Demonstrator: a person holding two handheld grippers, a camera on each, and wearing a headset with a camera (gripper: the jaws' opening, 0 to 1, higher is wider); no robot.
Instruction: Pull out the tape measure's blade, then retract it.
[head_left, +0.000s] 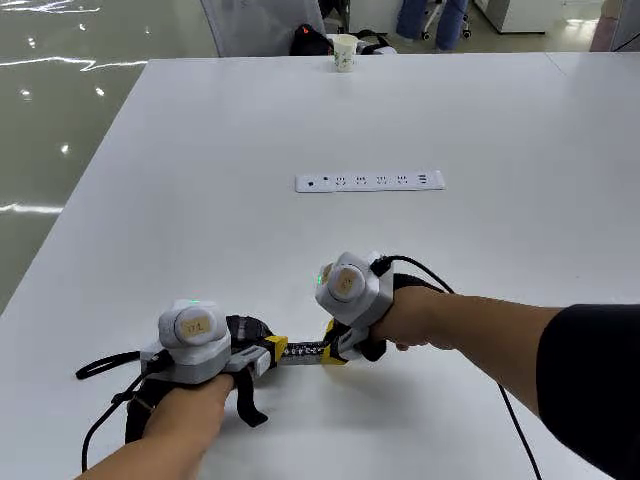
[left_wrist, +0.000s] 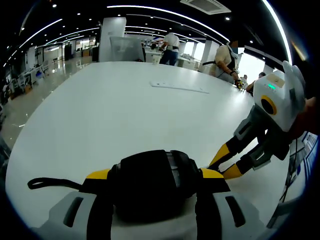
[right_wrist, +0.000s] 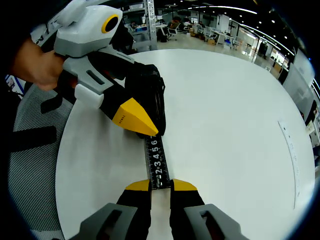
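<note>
Left gripper (head_left: 262, 352) is clamped around the black tape measure (left_wrist: 152, 185), low over the white worktop (head_left: 300, 110). Right gripper (right_wrist: 161, 185) pinches the tip of the blade (right_wrist: 156, 159). A short length is drawn out between them.

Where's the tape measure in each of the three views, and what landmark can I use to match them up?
Head view: tape measure at lower left, clamped in the left gripper.
Left gripper view: bottom centre, between that gripper's jaws.
Right gripper view: upper left of centre, its blade running down to the right gripper.
Shared landmark: the white power strip.
</note>
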